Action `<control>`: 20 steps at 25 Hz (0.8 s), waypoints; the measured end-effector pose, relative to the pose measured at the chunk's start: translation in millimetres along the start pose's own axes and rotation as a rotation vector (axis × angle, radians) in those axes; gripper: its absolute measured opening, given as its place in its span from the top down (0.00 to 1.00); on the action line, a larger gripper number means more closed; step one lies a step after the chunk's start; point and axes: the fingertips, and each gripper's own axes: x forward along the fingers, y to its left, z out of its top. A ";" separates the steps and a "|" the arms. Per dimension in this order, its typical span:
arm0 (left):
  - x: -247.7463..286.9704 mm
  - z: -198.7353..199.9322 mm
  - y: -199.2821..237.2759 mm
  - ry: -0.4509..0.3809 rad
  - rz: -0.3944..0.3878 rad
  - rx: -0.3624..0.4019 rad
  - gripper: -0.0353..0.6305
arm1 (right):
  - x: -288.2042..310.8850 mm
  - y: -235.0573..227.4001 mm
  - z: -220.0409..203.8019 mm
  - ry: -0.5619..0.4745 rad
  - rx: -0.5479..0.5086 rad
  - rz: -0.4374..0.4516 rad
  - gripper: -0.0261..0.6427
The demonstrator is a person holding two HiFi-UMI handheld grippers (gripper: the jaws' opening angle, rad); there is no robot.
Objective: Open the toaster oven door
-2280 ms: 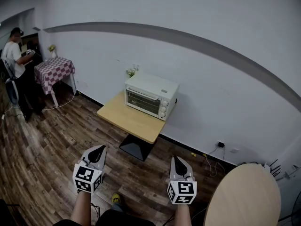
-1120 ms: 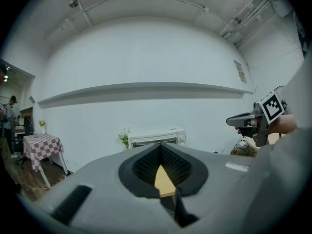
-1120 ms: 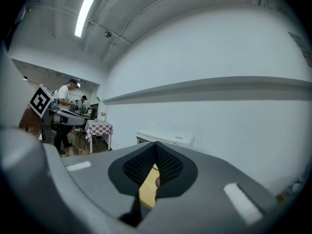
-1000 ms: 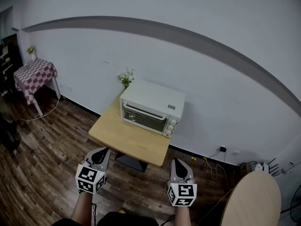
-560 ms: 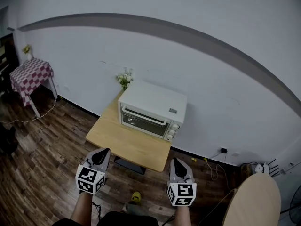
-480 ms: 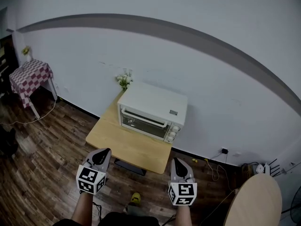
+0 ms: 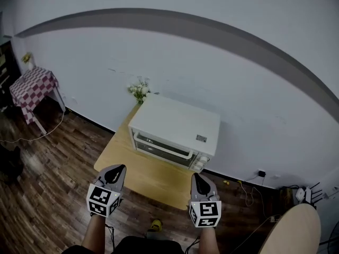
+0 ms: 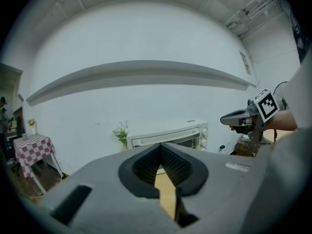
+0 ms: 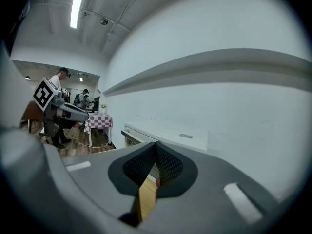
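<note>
A white toaster oven [image 7: 175,131] stands on a small wooden table [image 7: 132,168] against the wall, its glass door [image 7: 161,150] closed, handle along the top, knobs at the right. The left gripper view shows the toaster oven [image 8: 168,135] ahead; in the right gripper view the toaster oven [image 9: 165,130] lies ahead to the left. My left gripper [image 7: 118,169] hovers shut and empty over the table's near left part. My right gripper [image 7: 197,178] is shut and empty, just in front of the oven's right end.
A small vase of flowers [image 7: 139,90] stands on the table left of the oven. A checkered-cloth table [image 7: 32,86] is at the far left. A round wooden tabletop [image 7: 294,232] sits at the lower right, cables on the floor behind it. A person [image 9: 61,106] stands far off.
The view has moved closer to the oven and table; the oven now looms larger and nearer both grippers. Both grippers keep their pose and stay shut.
</note>
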 end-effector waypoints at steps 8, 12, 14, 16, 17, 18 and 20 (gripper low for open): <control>61.3 5.2 15.1 0.069 -0.002 0.063 0.94 | 61.6 -11.5 -8.4 0.056 -0.048 0.098 0.94; 86.7 8.6 13.8 0.098 -0.021 0.121 0.93 | 77.3 -16.5 -12.7 0.081 -0.074 0.141 0.92; 95.5 9.3 13.9 0.117 -0.036 0.151 0.92 | 82.4 -18.2 -12.5 0.090 -0.096 0.155 0.92; 103.4 10.6 13.9 0.137 -0.054 0.186 0.91 | 86.6 -19.0 -9.2 0.096 -0.113 0.167 0.91; 107.0 11.2 13.3 0.146 -0.066 0.210 0.91 | 88.4 -19.4 -8.3 0.100 -0.116 0.174 0.90; 110.6 11.7 12.9 0.155 -0.078 0.239 0.91 | 90.3 -19.7 -8.0 0.105 -0.116 0.182 0.89; 117.4 11.1 13.1 0.176 -0.103 0.297 0.91 | 94.0 -18.9 -8.8 0.116 -0.126 0.196 0.86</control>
